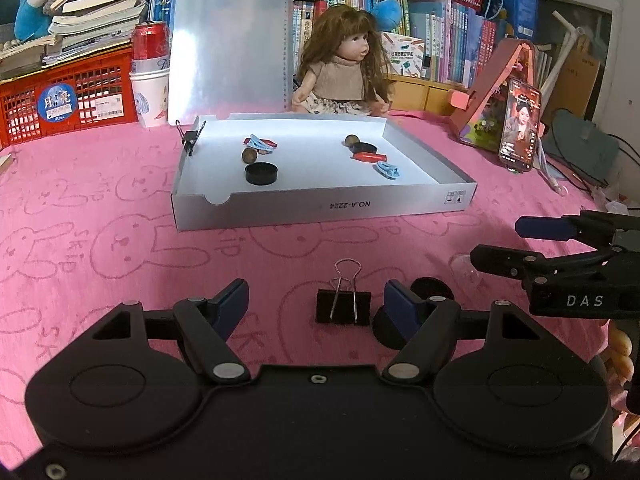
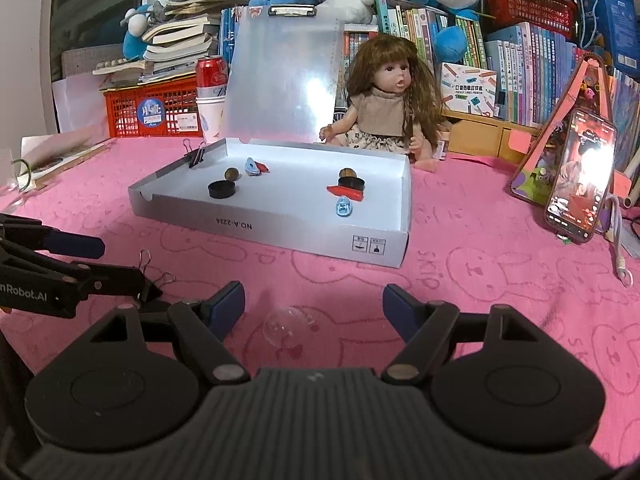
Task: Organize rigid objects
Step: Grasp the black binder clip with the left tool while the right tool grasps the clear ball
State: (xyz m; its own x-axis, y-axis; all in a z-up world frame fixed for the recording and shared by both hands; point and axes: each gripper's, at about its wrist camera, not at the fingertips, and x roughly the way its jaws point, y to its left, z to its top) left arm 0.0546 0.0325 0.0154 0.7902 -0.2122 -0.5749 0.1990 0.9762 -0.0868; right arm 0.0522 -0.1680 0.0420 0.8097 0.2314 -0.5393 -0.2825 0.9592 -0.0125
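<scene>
A binder clip point(image 1: 343, 307) lies on the pink bunny-print cloth point(image 1: 100, 208) before a white tray point(image 1: 320, 210). Crammed bookshelves point(image 1: 452, 40) stand behind. Both the left gripper point(image 1: 316, 300) and right gripper point(image 2: 314, 300) are spread, pinching nothing.

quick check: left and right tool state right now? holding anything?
Left tool: open, empty; black binder clip sits between its fingers, untouched.
Right tool: open, empty; clear ball lies ahead.

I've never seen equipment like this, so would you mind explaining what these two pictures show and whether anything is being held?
There is no robot: a person carries two hand-held grippers, each with a fisheye camera looking along its fingers. One picture is from the left gripper, the other from the right gripper. Both are open and hold nothing. On the pink cloth a black binder clip lies between the left fingers and a clear plastic piece between the right. Beyond is a white box lid holding caps, hair clips and small balls.
</scene>
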